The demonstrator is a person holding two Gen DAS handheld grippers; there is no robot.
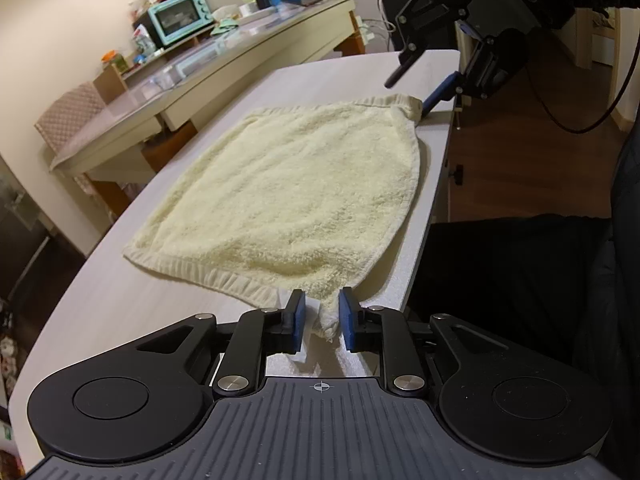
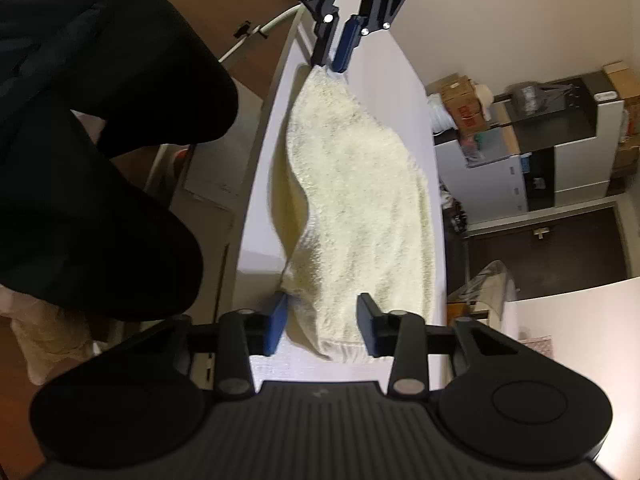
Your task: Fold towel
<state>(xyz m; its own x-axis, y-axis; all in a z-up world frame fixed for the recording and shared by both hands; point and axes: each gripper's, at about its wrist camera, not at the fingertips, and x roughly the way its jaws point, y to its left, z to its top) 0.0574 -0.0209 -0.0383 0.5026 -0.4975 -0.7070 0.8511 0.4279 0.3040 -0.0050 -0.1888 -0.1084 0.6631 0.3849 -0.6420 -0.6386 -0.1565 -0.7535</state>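
A pale yellow towel [image 1: 280, 192] lies spread on our light grey worktop [image 1: 100, 292], with its two corners along the worktop's near edge in our reach. Seen from our left wrist, the left gripper [image 1: 322, 318] has the nearest corner bunched between its blue pads; the jaws stand a little apart, the cloth against the right pad and a sliver of gap at the left, so we cannot tell whether they truly clamp it. Across the towel, our right gripper [image 1: 416, 94] meets the far corner by the worktop's edge. From the right wrist, that gripper [image 2: 322, 326] straddles a hemmed corner of the towel [image 2: 360, 208], jaws clearly apart, the cloth lying against one pad with bare worktop [image 2: 264, 184] showing beside the other. The towel's side edge near us is lifted into a soft ridge between the two corners. Behind, a long side table [image 1: 224, 64] carries a mint-green toaster oven [image 1: 180, 16] and assorted clutter. Dark clothing [image 2: 80, 120] fills the space beside the worktop.
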